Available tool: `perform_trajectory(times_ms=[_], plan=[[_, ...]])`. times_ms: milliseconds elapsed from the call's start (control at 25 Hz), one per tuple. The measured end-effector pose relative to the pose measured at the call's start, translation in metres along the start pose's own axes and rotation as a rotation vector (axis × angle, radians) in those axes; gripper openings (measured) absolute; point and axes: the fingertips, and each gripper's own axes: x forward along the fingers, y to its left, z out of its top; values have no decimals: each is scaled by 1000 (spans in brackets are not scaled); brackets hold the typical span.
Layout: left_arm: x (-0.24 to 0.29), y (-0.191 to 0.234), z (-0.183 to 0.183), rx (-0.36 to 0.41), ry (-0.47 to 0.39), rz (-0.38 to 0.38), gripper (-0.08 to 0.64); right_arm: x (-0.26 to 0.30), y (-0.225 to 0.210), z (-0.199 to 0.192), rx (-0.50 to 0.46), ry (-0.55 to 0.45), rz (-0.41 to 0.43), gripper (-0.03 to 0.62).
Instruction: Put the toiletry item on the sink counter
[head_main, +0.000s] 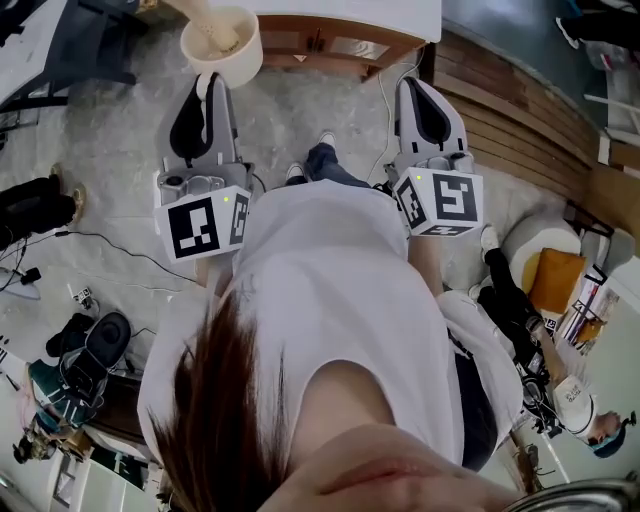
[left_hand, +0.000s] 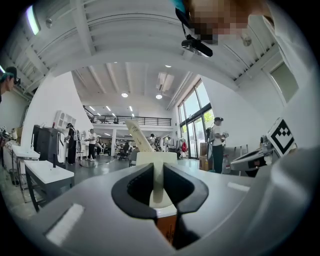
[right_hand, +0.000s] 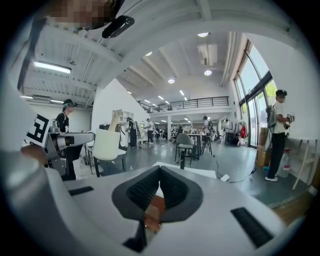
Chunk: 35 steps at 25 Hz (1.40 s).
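My left gripper (left_hand: 158, 171) pinches the wall of the cream round cup (head_main: 240, 60) holding a pale tube (left_hand: 137, 134); right of the cup, my right gripper (right_hand: 159, 171) has its jaws pressed together, empty

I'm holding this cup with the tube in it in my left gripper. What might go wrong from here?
1. The left gripper pinches only one wall of the cup between its fingers, so the cup may tilt or slip.
2. The tube leans loose over the rim and may tip out.
3. A cable lies on the floor near your feet; you might trip on it.
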Motion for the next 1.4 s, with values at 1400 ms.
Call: perform_trajectory(times_ms=[1400], plan=[[170, -105, 11, -14, -80, -166, 48, 30, -155, 1, 53, -33, -127, 5]])
